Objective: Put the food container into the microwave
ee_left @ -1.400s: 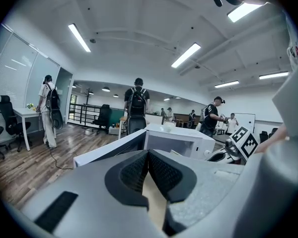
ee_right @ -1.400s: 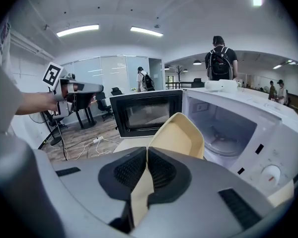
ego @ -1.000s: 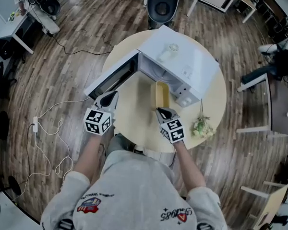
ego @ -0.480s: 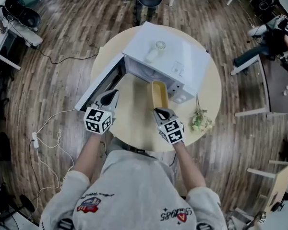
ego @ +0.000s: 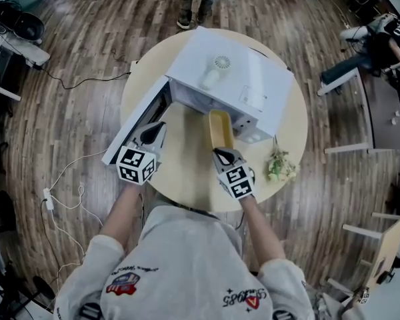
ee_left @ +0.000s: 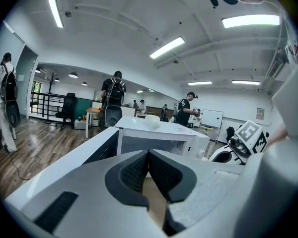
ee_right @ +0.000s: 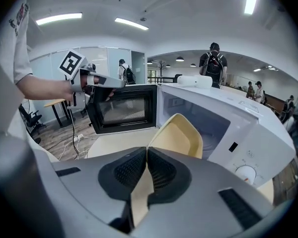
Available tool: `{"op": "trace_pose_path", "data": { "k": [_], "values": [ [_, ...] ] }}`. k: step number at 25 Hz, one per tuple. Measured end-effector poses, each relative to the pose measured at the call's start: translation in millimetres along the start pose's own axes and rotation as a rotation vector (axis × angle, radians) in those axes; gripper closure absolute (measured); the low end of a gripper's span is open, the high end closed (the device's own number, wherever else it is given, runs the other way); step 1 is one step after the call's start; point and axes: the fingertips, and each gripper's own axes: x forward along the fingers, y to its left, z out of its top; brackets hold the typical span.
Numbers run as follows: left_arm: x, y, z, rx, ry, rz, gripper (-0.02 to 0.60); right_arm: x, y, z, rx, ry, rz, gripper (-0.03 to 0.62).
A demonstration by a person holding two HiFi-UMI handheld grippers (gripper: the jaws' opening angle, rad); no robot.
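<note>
— Pale yellow plastic, oblong and shallow: the food container (ee_right: 181,135), pinched by its near rim between the closed pads of the right gripper (ee_right: 147,151). Where exactly, though?

— Centre of the head view, held off the round pale wooden table (ego: 187,175), far end at the open mouth of the boxy white microwave (ego: 247,79). Past the threshold or not: hard to tell, with the oven's roof covering the cavity from above.

— And the near end?

— Swallowed by the gripper's grey body in the right gripper view. Just a thin strip of wall visible between the pads.

— Left gripper (ee_left: 149,155)?

— Jaws pressed together, nothing between them. Left of centre in the head view, just beside the outer edge of the swung-open microwave door (ego: 135,131), white outside, dark glass inside. Touching it or not: unclear.

— Any writing?

— Black-and-white square patterns on the left marker cube (ego: 137,166), no letters. Small print by the round white dial (ee_right: 247,173), lower right of the right gripper view, too tiny to read. Red-and-white lettering on the grey sweatshirt (ego: 187,265), bottom of the head view, upside down and too warped to trust.

— Anything else?

— Small white fan-like gadget (ego: 217,69) on the oven's roof. Bunch of dried flowers (ego: 279,167) on the table, right of the container and apart from it. Background people (ee_left: 114,90) small, some cut off.
</note>
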Motion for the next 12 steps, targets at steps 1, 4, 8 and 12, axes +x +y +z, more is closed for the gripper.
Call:
{"op": "trace_pose_path", "data": {
  "k": [1,4,8,12],
  "values": [
    [1.5,0.6,-0.6,0.001,0.002,-0.004,0.577,2.7,-0.8,1.4,-0.006,0.004,-0.006,0.576],
    [4.8,1.9,-0.1,0.010,0.006,-0.012,0.577,10.5,-3.8,5.5,-0.017,0.020,-0.025,0.576],
    [6.6,3.4,1.7,0.030,0.009,-0.020,0.577,20.0,-9.2,11.5,-0.035,0.037,-0.045,0.576],
    [5.3,6.6,0.0,0.039,0.015,-0.021,0.577,27.4,-12.8,15.6,-0.075,0.056,-0.060,0.576]
  ]
}}
